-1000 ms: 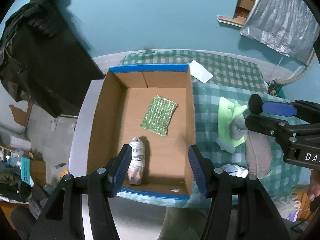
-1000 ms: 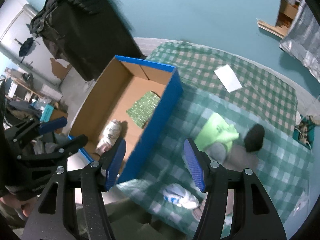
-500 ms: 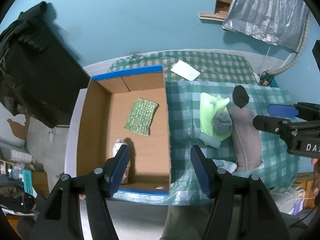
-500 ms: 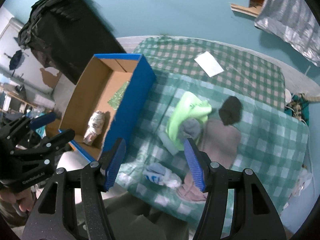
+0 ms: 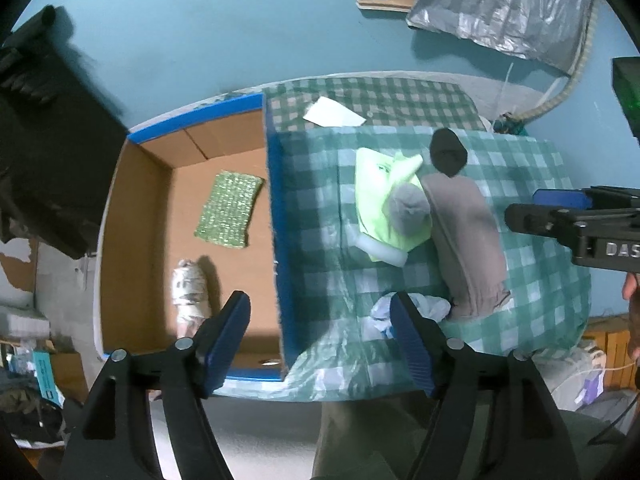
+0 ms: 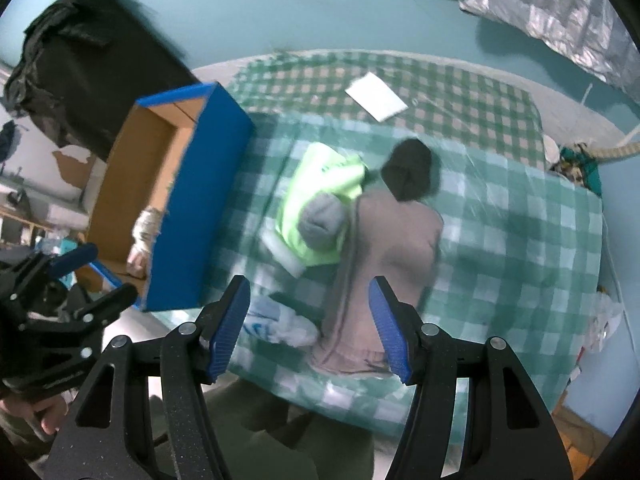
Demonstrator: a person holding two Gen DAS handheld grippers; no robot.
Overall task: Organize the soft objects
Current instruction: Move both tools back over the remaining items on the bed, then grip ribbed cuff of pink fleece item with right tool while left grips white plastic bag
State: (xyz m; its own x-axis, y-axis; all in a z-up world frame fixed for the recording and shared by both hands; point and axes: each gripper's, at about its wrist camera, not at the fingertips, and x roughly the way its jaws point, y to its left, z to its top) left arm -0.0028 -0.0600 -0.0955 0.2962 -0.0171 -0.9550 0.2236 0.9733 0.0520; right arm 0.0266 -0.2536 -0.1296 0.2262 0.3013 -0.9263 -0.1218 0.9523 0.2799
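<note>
A blue-edged cardboard box (image 5: 276, 208) (image 6: 200, 216) sits at the table's left and holds a green scrub pad (image 5: 229, 209) and a rolled pale cloth (image 5: 190, 292) (image 6: 145, 230). On the checked cloth lie a neon-green garment (image 5: 376, 200) (image 6: 320, 188), a grey sock ball (image 5: 408, 208) (image 6: 322, 222), a brown-grey cloth (image 5: 466, 236) (image 6: 384, 264), a black sock (image 5: 448, 152) (image 6: 410, 170) and a white-blue cloth (image 5: 380, 312) (image 6: 276, 322). My left gripper (image 5: 320, 338) is open above the box's right wall. My right gripper (image 6: 310, 322) is open above the brown-grey cloth.
A white paper (image 5: 334, 114) (image 6: 376, 96) lies at the back of the checked tablecloth (image 5: 540, 292) (image 6: 520, 240). A black bag (image 5: 44, 140) stands left of the box. A silver sheet (image 5: 508, 4) hangs at the back right.
Both grippers have moved to the right, away from the box and over the pile of clothes. Both stay open and empty.
</note>
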